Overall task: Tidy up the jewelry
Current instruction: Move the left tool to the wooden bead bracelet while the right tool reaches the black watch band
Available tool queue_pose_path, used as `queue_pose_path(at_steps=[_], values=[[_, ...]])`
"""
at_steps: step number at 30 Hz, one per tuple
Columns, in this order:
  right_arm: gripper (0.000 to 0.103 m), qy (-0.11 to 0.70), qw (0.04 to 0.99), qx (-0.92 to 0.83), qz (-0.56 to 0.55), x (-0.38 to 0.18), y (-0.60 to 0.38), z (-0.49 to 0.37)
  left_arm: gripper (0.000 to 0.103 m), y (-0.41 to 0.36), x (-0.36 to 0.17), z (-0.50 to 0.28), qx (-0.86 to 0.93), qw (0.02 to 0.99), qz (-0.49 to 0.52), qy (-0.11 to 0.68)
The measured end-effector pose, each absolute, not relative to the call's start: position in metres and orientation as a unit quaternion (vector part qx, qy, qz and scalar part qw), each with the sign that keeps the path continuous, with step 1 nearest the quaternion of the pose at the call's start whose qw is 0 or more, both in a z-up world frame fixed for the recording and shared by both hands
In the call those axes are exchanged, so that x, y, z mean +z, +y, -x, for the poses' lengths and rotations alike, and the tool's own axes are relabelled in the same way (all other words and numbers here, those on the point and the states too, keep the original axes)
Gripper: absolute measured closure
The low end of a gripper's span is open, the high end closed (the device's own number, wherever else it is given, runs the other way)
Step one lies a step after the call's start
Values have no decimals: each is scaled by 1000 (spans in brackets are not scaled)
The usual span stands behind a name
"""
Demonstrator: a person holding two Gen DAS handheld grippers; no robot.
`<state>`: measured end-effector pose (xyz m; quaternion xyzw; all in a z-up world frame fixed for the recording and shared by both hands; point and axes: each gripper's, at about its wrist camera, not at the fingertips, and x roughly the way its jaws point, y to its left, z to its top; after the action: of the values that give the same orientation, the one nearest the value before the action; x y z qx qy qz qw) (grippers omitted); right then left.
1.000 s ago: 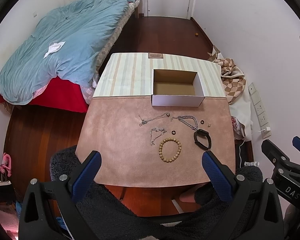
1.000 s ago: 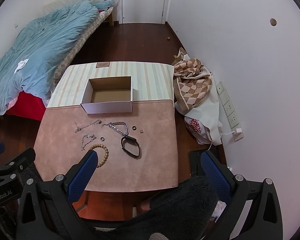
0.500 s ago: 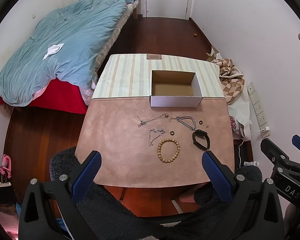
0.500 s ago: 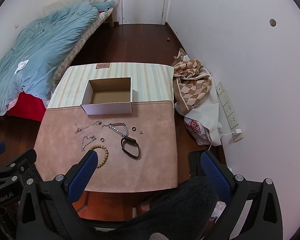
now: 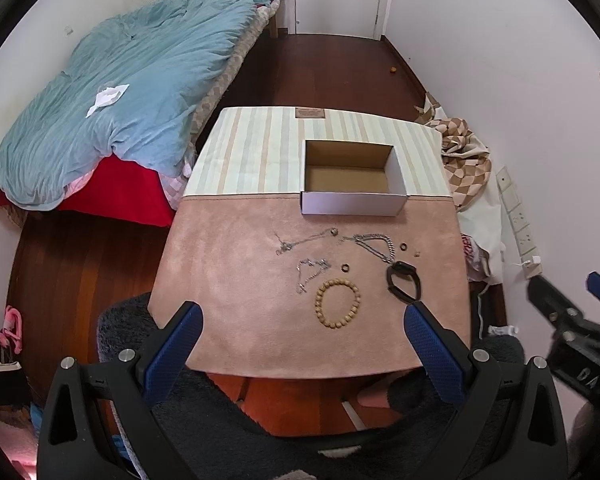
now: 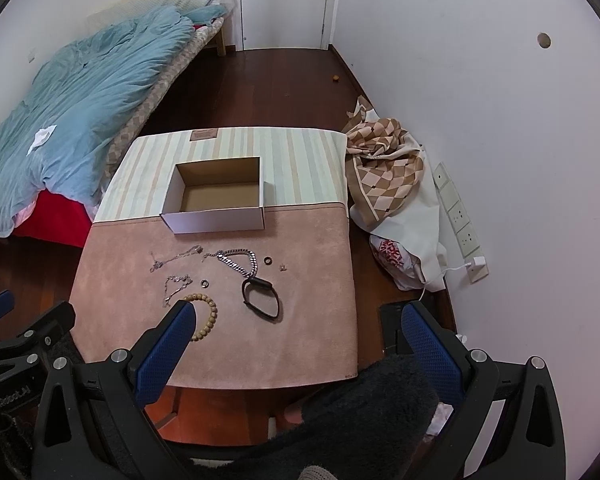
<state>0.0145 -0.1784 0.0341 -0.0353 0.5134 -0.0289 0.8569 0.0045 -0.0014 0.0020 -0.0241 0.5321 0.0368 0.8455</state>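
1. While both grippers hung high over the table (image 5: 236,292), nothing had been picked up yet.
2. The left gripper (image 5: 300,328) was wide apart and held nothing. The right gripper (image 6: 296,326) was wide apart too, and empty.
3. Compared with a second before, the view had only slid a tiny bit. The jewelry had not moved at all.
4. That likely meant the job had not really started.
5. The cardboard box (image 5: 352,204) sat open and bare inside at the far part of the table.
6. Close in front of it lay the thin silver chain (image 5: 304,240), the thick silver chain (image 5: 374,246) and two little rings (image 5: 403,246).
7. Nearer still were a small crumpled chain (image 5: 310,272), a dark ring (image 5: 344,267), the wooden bead bracelet (image 5: 337,303) and the black band (image 5: 404,286).
8. All of them were well apart from both grippers.
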Motion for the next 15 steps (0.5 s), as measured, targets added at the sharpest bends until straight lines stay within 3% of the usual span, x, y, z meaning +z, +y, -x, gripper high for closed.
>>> queue_pose_path(at_steps=[8, 15], values=[[0, 557, 828, -57, 22, -40, -204, -56, 0, 6, -63, -43, 74, 825, -6, 561], [24, 613, 789, -46, 16, -139, -206, -89, 0, -2, -143, -72, 80, 784, -48, 613]])
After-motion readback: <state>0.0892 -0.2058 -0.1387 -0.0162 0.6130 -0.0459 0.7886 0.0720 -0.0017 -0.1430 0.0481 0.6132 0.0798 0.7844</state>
